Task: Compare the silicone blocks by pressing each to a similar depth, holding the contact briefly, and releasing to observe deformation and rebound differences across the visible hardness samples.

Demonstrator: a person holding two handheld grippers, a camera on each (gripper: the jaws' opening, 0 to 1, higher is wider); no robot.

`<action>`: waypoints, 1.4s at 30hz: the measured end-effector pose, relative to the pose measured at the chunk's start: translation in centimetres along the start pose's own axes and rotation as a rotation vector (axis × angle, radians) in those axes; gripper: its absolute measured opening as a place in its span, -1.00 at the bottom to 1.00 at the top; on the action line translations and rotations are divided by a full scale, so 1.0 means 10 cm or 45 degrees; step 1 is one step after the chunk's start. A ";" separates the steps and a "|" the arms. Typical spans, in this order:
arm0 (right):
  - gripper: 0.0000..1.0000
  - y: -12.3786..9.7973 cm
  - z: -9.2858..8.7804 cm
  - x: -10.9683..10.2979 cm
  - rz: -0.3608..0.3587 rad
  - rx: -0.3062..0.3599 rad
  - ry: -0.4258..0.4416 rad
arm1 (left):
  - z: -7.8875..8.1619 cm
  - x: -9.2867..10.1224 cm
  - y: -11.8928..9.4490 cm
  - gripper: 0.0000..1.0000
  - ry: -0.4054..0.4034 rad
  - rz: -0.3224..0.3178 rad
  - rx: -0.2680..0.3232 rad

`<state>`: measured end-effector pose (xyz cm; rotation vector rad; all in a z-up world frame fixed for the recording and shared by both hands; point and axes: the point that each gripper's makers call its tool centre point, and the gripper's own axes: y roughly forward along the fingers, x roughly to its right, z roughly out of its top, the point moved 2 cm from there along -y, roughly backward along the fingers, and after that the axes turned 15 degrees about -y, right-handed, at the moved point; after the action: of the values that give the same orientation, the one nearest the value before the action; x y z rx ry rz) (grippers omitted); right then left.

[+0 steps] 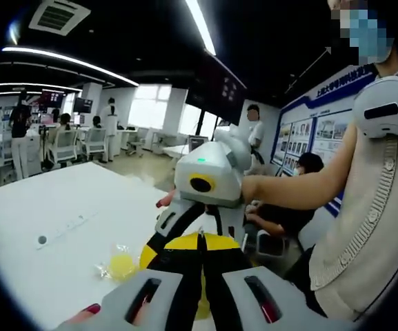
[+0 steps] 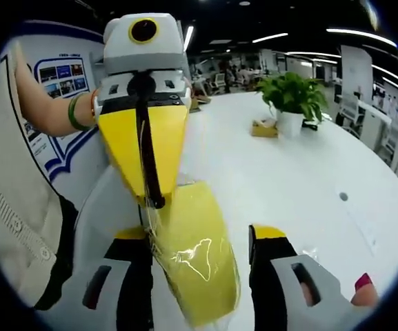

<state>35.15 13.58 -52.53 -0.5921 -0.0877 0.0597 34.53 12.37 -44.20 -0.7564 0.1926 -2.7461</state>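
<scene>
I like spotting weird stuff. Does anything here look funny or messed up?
Yes. In the right gripper view, the yellow block is up between both grippers, above the white table, not lying flat for pressing. The left gripper pinches its crinkled clear wrapper. A second wrapped yellow piece lies alone on the table.

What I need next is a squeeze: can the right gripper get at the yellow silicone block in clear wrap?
Probably yes. The yellow silicone block in clear wrap already lies between the right gripper's open jaws. The left gripper pinches only its far end, leaving both sides free.
</scene>
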 end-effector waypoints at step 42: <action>-0.82 0.05 0.10 -0.21 0.043 0.015 -0.103 | -0.07 0.12 -0.07 -1.00 0.046 0.019 -0.015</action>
<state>32.98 14.35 -52.16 -0.5791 -0.1555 0.1171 33.07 12.70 -44.06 -0.7058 0.2214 -2.7482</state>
